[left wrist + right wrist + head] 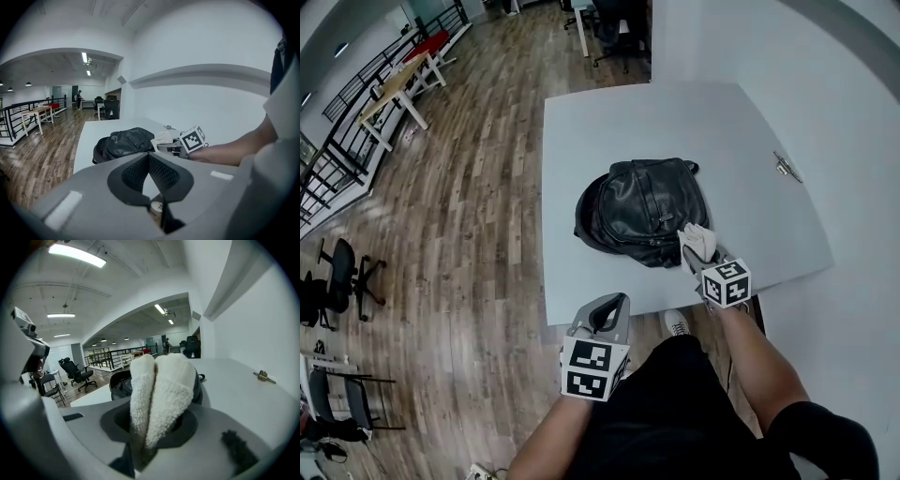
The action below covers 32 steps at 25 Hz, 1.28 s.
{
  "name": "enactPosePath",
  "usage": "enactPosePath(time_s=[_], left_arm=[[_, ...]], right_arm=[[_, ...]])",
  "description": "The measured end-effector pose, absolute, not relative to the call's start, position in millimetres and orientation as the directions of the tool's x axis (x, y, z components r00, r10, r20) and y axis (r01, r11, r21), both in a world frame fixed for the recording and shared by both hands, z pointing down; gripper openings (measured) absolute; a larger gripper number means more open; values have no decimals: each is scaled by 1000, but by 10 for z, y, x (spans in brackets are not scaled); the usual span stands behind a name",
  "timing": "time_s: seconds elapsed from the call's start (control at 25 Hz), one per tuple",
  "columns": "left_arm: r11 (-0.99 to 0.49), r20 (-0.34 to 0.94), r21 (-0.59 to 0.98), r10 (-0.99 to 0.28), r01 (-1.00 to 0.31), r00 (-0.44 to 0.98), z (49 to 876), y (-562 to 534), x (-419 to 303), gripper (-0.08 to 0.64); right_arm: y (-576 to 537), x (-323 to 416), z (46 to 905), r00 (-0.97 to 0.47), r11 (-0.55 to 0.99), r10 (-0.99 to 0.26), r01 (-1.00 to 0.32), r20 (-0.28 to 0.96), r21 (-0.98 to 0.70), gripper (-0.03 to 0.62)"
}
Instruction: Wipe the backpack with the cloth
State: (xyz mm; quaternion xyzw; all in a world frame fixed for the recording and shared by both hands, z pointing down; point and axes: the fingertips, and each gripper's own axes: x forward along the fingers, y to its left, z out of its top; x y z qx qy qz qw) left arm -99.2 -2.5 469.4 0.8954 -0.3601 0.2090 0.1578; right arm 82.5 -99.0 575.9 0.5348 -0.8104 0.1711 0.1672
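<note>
A black leather backpack [642, 211] lies on the white table [675, 122], near its front edge. My right gripper [700, 253] is shut on a folded white cloth [697, 239], which rests against the backpack's near right corner. In the right gripper view the cloth [164, 390] fills the jaws and hides most of the backpack [119, 383] behind it. My left gripper [609, 305] hovers at the table's front edge, short of the backpack, shut and with nothing in it. The left gripper view shows its tips meeting [148, 155], with the backpack [124, 143] and the cloth [163, 138] beyond.
A small metal object [786, 167] lies on the table at the far right, close to the white wall. Left of the table is wooden floor, with office chairs [342, 272] and a wooden table [394, 84] farther off by a railing.
</note>
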Motion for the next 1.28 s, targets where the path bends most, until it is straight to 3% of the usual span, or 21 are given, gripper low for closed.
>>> enactPosePath(time_s=[0.64,1.28], left_arm=[[-656,448,143,-625,-741,639,4394,13,-1061,8],[-513,472,77,-736,-855,484,4433,-690,-1256,8]], right_arm=[[-878,826,5024,-386,362,-823,-922,418,-138,84],[-2082,23,4740,-621,604,-706,-779,341,-170,84]])
